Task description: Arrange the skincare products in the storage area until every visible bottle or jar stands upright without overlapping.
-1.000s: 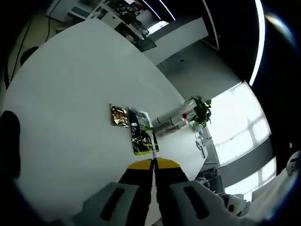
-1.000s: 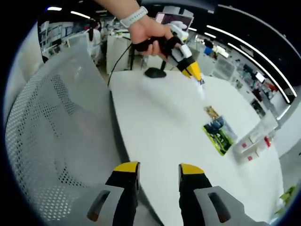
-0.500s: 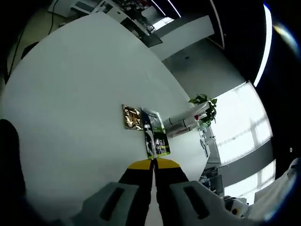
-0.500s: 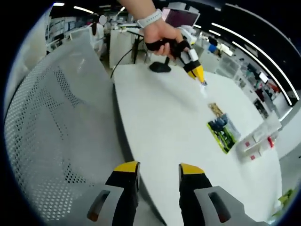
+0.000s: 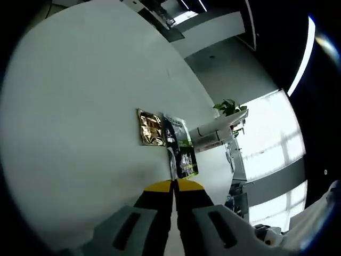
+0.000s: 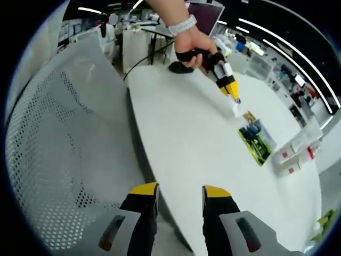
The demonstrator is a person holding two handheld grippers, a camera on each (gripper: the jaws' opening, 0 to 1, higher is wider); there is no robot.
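Left gripper [image 5: 173,184]: jaws pressed together on a thin white strip [image 5: 172,164] | gold sachet [image 5: 150,128], green sachet [image 5: 181,146]: flat on white table [image 5: 69,106], 12 o'clock of tips | white skincare boxes [image 5: 213,133]: lying at 1 o'clock | right gripper [image 6: 178,194]: jaws apart, nothing held, over table edge; mesh chair [image 6: 53,138] at 9 o'clock.

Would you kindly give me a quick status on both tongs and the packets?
Left tongs shut on a small white sachet, above table. Right tongs open, empty, at table edge. Gold packet and green packet lying flat, edges touching.
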